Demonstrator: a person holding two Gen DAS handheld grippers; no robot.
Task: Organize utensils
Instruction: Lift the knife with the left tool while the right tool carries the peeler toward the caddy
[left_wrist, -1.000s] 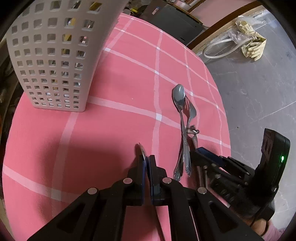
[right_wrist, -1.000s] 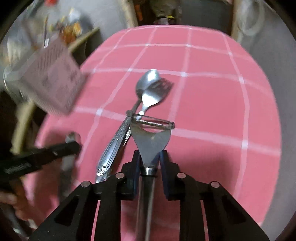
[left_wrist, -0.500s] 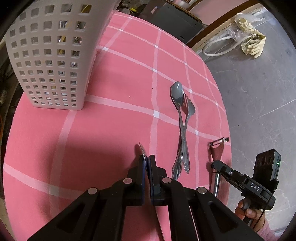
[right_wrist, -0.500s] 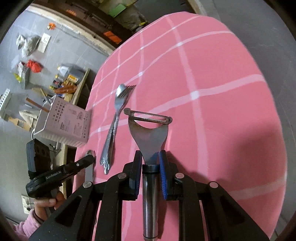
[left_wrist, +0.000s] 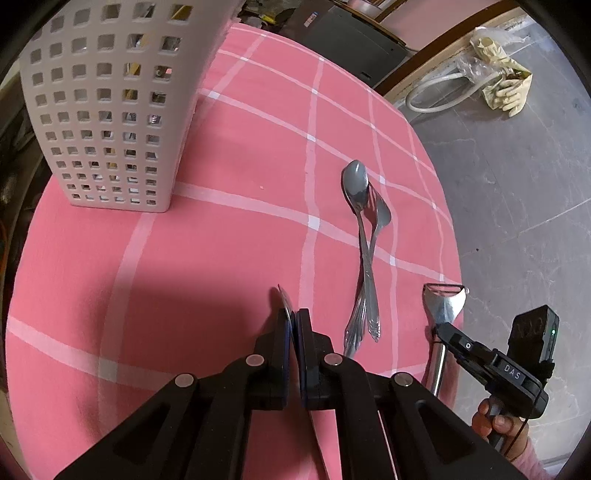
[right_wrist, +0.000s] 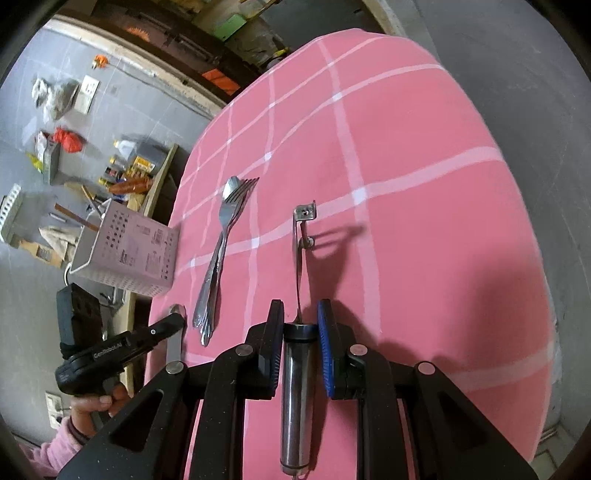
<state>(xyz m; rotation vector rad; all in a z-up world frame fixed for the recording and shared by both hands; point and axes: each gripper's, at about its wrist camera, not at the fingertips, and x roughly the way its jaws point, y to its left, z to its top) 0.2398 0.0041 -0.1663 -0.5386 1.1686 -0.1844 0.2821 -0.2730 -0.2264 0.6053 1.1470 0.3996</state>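
My left gripper (left_wrist: 293, 317) is shut on a thin metal utensil, a knife-like blade (left_wrist: 284, 299) that sticks out between the pads, held above the pink cloth. My right gripper (right_wrist: 301, 317) holds a steel peeler (right_wrist: 300, 354) by its handle; the jaws look slightly parted around it and the peeler has turned edge-on. The peeler (left_wrist: 441, 302) also shows in the left wrist view at the table's right edge. A spoon (left_wrist: 356, 188) and a fork (left_wrist: 380, 218) lie crossed on the cloth. A white perforated basket (left_wrist: 107, 107) stands at the far left.
The round table with the pink checked cloth (left_wrist: 221, 240) drops off to a grey floor on the right. A hose and a bag (left_wrist: 498, 85) lie on the floor. Clutter and shelves (right_wrist: 129, 166) stand beyond the basket (right_wrist: 125, 251).
The right gripper has drawn back from the spoon and fork with the peeler. The peeler has rolled from flat-on to edge-on and the jaws have widened a little. The left gripper has barely moved.
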